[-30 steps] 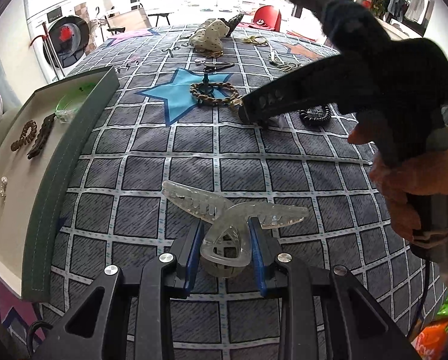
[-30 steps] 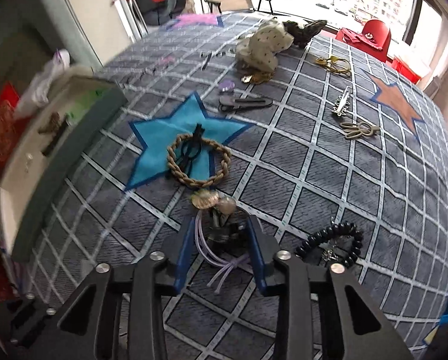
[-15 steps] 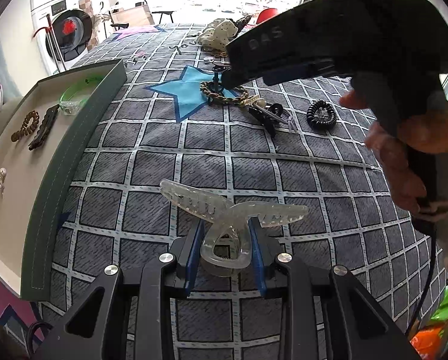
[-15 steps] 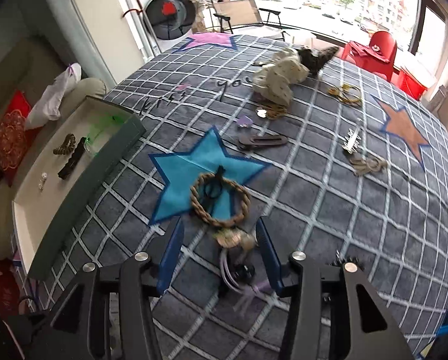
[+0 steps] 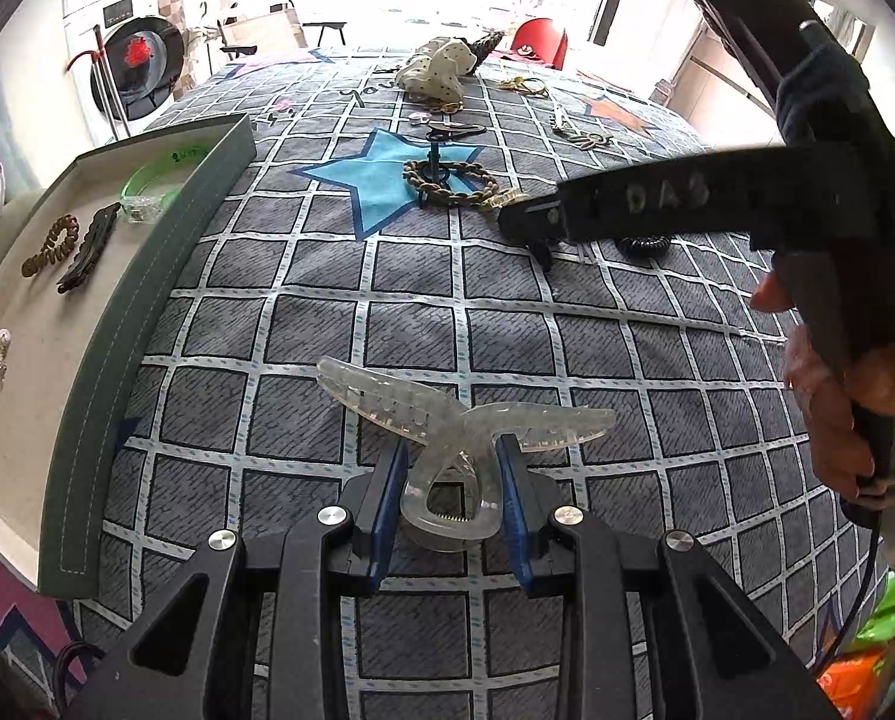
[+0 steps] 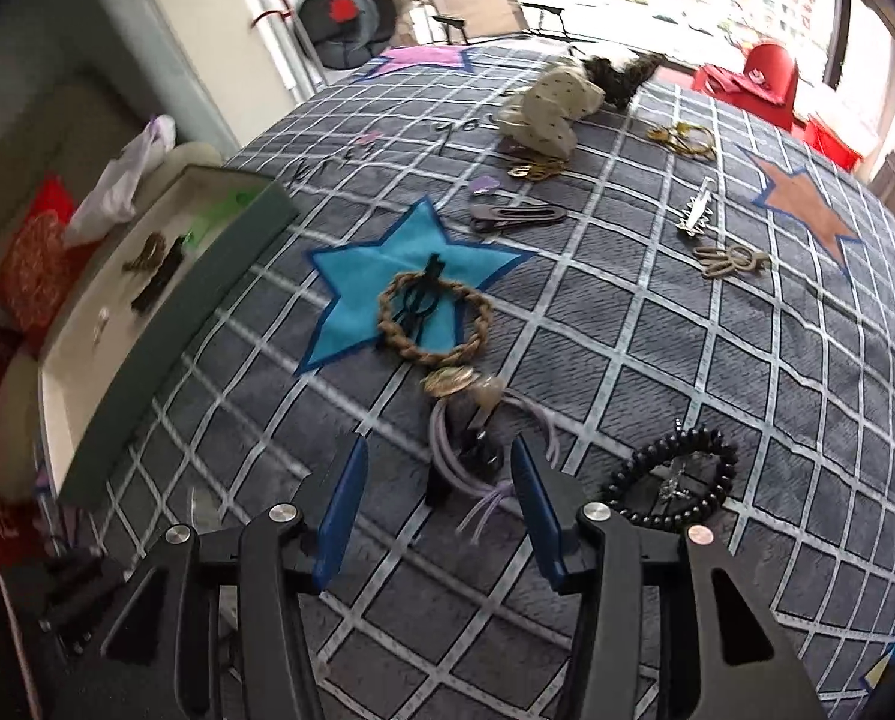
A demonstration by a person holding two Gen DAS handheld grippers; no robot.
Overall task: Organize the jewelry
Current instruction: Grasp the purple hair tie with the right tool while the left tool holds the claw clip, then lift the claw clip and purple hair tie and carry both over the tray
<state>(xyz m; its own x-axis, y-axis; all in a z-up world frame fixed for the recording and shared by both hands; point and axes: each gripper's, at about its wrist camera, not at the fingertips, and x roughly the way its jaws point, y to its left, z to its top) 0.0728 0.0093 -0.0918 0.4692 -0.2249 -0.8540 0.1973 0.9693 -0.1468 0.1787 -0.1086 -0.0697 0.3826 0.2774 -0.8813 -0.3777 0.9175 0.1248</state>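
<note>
My left gripper (image 5: pixel 450 483) is shut on a clear plastic claw hair clip (image 5: pixel 456 420), held just above the grey checked bedspread. My right gripper (image 6: pixel 438 501) is open, its blue pads on either side of a purple-corded hair tie with shell ornaments (image 6: pixel 468 420) that lies on the bedspread. The right gripper's body also shows in the left wrist view (image 5: pixel 657 204). A green-edged tray (image 5: pixel 147 300) with a cream floor stands at the left and holds a brown coil tie (image 5: pixel 51 243), a dark clip (image 5: pixel 87 246) and a green band (image 5: pixel 147 186).
On the bedspread lie a braided brown ring with a black clip (image 6: pixel 432 315), a black beaded bracelet (image 6: pixel 675 474), a dark flat clip (image 6: pixel 516 216), a silver clip (image 6: pixel 696 213), gold pieces (image 6: pixel 684 141) and a spotted cloth scrunchie (image 6: pixel 552 105).
My right gripper opened, letting go of the purple-corded tie, drew back and then came down around it again. My left gripper kept holding the clear clip and moved little.
</note>
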